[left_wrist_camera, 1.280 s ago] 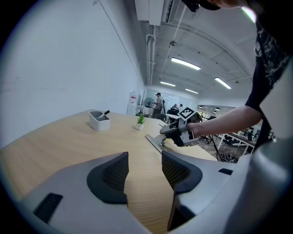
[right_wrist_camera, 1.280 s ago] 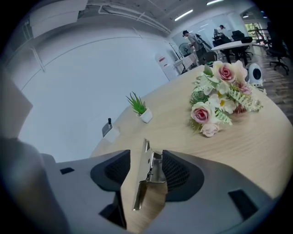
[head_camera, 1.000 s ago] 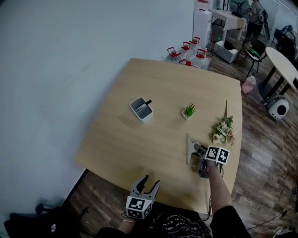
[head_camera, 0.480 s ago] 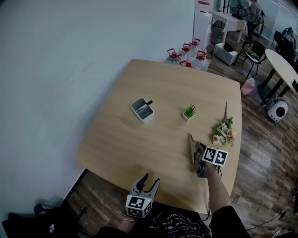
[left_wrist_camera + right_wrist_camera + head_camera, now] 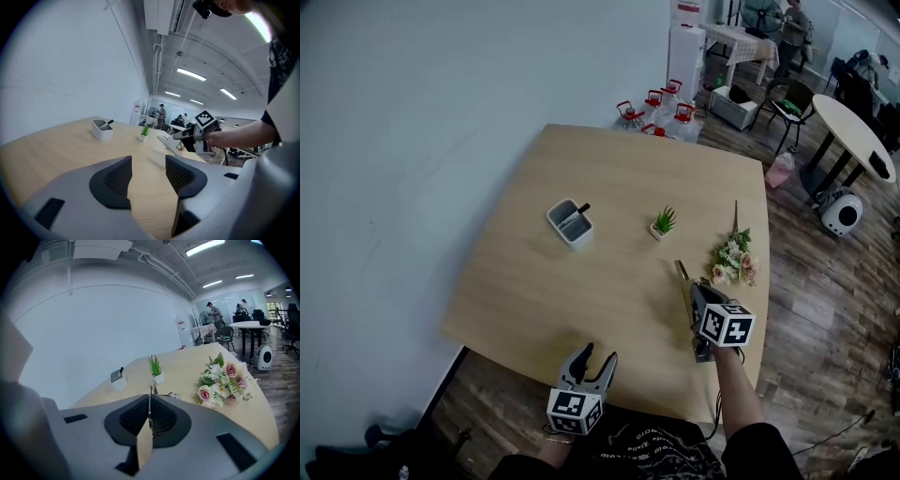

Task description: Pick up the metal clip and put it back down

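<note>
The metal clip (image 5: 682, 276) is a long thin strip, held edge-on above the wooden table (image 5: 534, 291) at its right side. My right gripper (image 5: 696, 294) is shut on the clip's near end. In the right gripper view the clip (image 5: 150, 393) shows as a narrow blade sticking out from the right gripper (image 5: 149, 416), whose pads press on it. The left gripper view shows the clip (image 5: 165, 139) off the tabletop in the right gripper (image 5: 186, 135). My left gripper (image 5: 596, 357) hangs open and empty at the table's near edge; the same left gripper (image 5: 149, 174) has only bare tabletop showing between its pads.
A grey pen holder (image 5: 569, 222) stands left of centre, a small potted plant (image 5: 662, 223) in the middle, and a flower bouquet (image 5: 730, 261) lies by the right edge, just beyond the clip. Water jugs (image 5: 656, 108) stand on the floor past the far edge.
The clip lay flat on the table a second ago with the right gripper at its end. It then tilted up and now hangs above the table. The left gripper stayed put.
</note>
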Action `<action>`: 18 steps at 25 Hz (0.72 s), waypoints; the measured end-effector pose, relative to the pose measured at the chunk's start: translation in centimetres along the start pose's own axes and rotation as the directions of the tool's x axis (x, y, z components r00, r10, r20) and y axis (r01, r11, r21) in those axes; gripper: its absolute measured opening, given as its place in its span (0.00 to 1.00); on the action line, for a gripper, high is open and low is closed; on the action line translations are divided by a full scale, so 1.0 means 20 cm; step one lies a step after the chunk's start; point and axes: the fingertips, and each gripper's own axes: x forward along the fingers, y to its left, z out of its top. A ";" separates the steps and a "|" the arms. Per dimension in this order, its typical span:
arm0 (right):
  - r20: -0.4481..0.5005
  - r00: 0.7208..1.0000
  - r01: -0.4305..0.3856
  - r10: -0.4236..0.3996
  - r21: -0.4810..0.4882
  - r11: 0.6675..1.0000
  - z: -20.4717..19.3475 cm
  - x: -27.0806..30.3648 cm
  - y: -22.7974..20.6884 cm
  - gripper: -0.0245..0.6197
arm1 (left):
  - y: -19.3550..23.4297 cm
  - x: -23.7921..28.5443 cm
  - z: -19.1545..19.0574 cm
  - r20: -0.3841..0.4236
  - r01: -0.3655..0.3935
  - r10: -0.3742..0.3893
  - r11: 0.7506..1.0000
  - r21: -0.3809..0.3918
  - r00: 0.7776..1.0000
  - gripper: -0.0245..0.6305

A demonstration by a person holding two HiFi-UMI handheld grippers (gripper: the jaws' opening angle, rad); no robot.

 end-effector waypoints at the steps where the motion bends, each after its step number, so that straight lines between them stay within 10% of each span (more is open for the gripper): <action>1: 0.013 1.000 0.004 -0.003 -0.008 1.000 0.01 -0.04 0.01 0.07 | -0.01 0.00 0.00 0.003 0.007 -0.007 1.000 0.003 1.000 0.38; 18: 0.185 0.968 0.184 -0.169 -0.066 0.981 -0.15 -0.80 0.05 0.07 | -0.34 0.04 0.09 0.069 0.162 -0.165 0.985 0.053 0.984 0.38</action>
